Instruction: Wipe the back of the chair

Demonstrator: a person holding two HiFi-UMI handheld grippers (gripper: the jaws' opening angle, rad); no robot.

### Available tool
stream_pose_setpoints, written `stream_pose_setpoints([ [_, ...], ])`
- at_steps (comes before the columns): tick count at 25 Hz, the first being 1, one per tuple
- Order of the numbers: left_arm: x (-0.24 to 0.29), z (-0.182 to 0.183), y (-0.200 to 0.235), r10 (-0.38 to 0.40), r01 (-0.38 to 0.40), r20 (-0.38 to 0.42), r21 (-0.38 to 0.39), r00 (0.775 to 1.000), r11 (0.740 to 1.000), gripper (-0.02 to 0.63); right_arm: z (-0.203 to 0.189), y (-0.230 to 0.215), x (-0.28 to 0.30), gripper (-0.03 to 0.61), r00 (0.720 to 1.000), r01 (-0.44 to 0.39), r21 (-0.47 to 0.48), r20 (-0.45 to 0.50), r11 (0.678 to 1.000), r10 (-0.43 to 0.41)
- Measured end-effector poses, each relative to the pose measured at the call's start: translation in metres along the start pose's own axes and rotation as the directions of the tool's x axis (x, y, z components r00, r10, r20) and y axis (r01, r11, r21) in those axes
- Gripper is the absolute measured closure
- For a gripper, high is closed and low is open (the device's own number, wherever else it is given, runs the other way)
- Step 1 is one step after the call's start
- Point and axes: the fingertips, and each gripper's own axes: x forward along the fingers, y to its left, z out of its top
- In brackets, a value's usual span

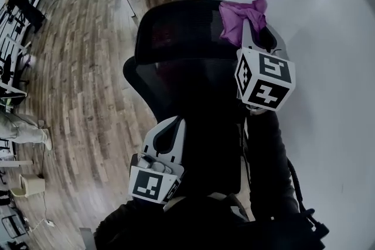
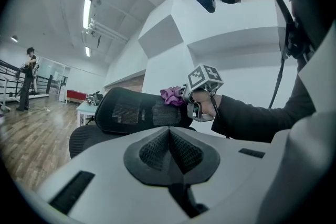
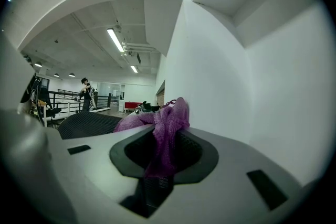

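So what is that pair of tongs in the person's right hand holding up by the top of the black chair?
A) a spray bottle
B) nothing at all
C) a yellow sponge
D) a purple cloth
D: the right tongs are shut on a purple cloth, which bunches out of them at the top edge of the chair's headrest.

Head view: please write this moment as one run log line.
right gripper: shut on purple cloth, at chair headrest | left gripper: shut, empty
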Motion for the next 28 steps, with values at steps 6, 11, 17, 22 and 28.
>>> stream_pose_setpoints([
  [6, -0.003, -0.007, 0.005, 0.019, -0.019, -0.014, -0.006, 1.000, 1.000, 0.607, -0.009, 0.006, 0.000, 0.497, 1.000, -0.001, 0.014, 0.025, 1.000, 0.001],
  [11, -0.006, -0.010, 0.009, 0.029, -0.029, -0.028, -0.013, 0.999, 0.999, 0.607, -0.008, 0.009, 0.000, 0.497, 0.999, -0.005, 0.027, 0.035, 1.000, 0.004],
  [17, -0.008, -0.012, 0.011, 0.038, -0.038, -0.032, -0.014, 0.999, 0.999, 0.607, -0.010, 0.017, 0.005, 0.497, 0.999, -0.016, 0.017, 0.035, 1.000, 0.016],
  [22, -0.010, -0.009, 0.016, 0.060, -0.061, -0.028, -0.013, 0.998, 0.998, 0.607, -0.011, 0.027, 0.013, 0.497, 0.998, -0.049, 0.032, 0.033, 0.998, 0.047],
  [28, -0.022, -0.002, 0.024, 0.088, -0.088, -0.014, -0.018, 0.996, 0.996, 0.607, -0.007, 0.049, 0.019, 0.497, 0.995, -0.091, 0.037, 0.032, 0.995, 0.090],
])
